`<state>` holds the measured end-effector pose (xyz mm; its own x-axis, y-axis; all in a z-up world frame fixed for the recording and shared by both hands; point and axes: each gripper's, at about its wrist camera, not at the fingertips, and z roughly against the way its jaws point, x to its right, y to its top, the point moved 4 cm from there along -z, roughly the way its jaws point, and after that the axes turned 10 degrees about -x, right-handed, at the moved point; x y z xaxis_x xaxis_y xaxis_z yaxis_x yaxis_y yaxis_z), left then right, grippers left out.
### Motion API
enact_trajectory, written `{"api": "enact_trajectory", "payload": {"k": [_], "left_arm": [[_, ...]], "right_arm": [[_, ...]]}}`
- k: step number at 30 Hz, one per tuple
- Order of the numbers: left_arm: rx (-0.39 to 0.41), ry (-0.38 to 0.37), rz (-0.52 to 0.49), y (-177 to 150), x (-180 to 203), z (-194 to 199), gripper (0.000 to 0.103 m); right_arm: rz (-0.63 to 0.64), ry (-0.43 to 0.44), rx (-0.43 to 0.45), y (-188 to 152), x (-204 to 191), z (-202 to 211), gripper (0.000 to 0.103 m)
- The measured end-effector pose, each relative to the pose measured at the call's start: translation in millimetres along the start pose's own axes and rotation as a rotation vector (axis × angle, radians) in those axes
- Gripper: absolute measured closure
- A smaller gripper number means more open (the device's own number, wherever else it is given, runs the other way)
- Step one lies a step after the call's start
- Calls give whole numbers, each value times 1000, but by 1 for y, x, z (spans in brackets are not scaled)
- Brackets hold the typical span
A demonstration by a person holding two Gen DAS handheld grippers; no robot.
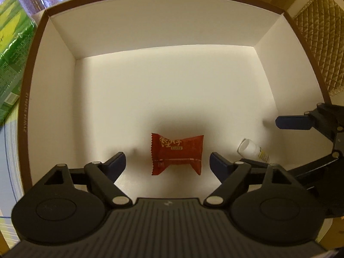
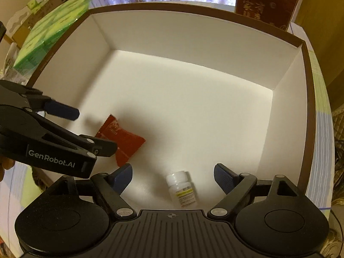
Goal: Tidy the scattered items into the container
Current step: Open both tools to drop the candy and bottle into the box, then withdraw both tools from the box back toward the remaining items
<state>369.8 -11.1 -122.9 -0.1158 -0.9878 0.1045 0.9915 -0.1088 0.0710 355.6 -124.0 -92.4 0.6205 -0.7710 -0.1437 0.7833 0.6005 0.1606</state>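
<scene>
Both grippers hung spread and empty over the box (image 1: 58, 49), apparently just after dropping: the left gripper (image 1: 167, 161) above the red packet (image 1: 176, 153), the right gripper (image 2: 173, 177) above the white bottle (image 2: 182, 188) near the box's front wall.

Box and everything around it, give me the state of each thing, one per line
Box: open-topped, holding two items.
Red snack packet: lying flat on the box floor, sealed, not gripped.
White pill bottle: on its side on the box floor, cap on, not gripped.
Left gripper: open, above the packet.
Right gripper: open, above the bottle.
Green package: outside the box, beside its wall.
</scene>
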Motion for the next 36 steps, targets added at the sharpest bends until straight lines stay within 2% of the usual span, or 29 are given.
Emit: {"api": "enact_trajectory", "payload": {"k": [2, 4, 6, 14, 21, 36], "left_arm": [[8, -10, -5, -2, 0, 6, 18], [17, -8, -10, 1, 2, 14, 17], [32, -5, -14, 5, 7, 17, 15], [99, 6, -25, -14, 13, 50, 14], [159, 22, -38, -42, 17, 78, 13], [254, 60, -92, -117, 31, 118, 11]], "right_arm": [[6, -2, 8, 5, -8, 3, 14], [13, -3, 27, 2, -9, 12, 6], [18, 4, 44, 1, -13, 16, 5], [12, 4, 124, -8, -25, 42, 5], [-14, -9, 205, -31, -32, 69, 5], [-57, -14, 305, -84, -49, 101, 5]]}}
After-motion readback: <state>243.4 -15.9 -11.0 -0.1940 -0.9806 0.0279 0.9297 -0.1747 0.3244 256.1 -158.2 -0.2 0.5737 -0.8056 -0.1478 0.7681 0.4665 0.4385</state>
